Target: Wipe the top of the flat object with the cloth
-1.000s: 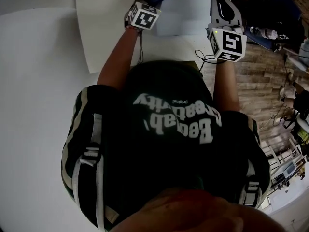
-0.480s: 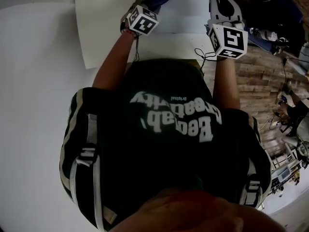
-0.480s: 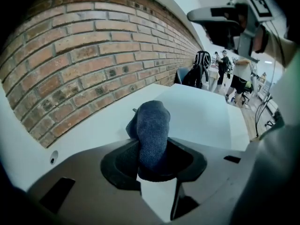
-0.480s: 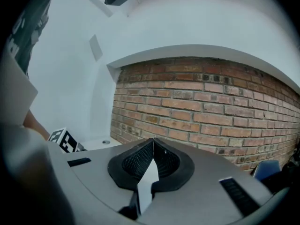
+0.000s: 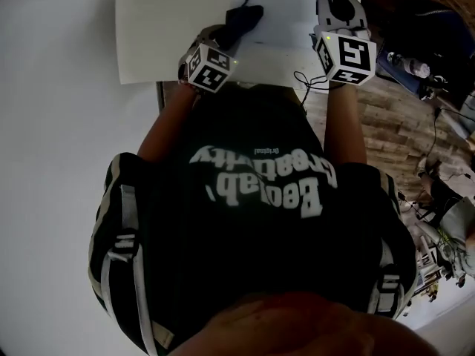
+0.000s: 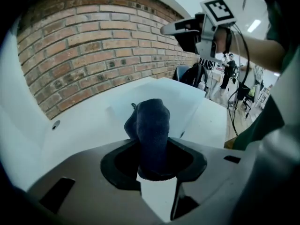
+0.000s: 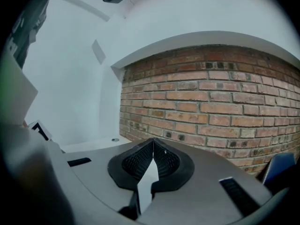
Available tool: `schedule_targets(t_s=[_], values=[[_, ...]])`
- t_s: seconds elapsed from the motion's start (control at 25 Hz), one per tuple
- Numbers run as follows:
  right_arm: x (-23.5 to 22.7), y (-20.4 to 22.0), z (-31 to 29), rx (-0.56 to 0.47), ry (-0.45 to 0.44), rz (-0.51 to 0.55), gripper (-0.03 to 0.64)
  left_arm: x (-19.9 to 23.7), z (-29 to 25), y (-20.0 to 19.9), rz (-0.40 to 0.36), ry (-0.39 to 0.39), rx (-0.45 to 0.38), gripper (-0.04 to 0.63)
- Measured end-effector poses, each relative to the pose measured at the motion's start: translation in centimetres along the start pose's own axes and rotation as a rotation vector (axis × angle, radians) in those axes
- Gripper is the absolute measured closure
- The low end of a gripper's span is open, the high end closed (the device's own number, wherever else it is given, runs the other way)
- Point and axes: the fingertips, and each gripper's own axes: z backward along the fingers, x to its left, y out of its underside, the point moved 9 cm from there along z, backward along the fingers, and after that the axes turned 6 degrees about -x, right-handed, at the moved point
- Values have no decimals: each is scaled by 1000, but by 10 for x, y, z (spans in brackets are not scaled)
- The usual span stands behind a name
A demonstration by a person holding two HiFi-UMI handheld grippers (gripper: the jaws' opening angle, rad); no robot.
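Gripping the dark cloth (image 6: 151, 125), left claw (image 6: 153, 167) faces a brick wall (image 6: 89, 46).

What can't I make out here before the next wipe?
- Flat object: its far end is cut off by the head view's top edge.
- Cloth: contact with the surface is hidden under the left gripper in its view, and too small in the head view.
- Right gripper: its view faces the brick wall; flat object out of frame.
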Motion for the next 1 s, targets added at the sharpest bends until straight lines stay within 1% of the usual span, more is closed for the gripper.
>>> schedule_targets(t_s=[0.08,0.16,0.44,0.72,0.88,1.0], values=[[-1,1,2,-1,-18,9,621,-6,3,4,27,-4,8,446],[-4,2,4,1,-25,11,620,-7,2,3,34,-22,16,446],[-17,2,18,8,-15,31,621,9,-23,-18,6,-70,0,445],[-25,9,34,45,19,35,621,44,-64,-52,7,-103,-15,443],[-29,8,39,45,40,41,621,68,-86,-75,-12,-111,-22,443],[-32,8,42,46,44,43,621,77,-99,-86,-6,-123,-20,443]])
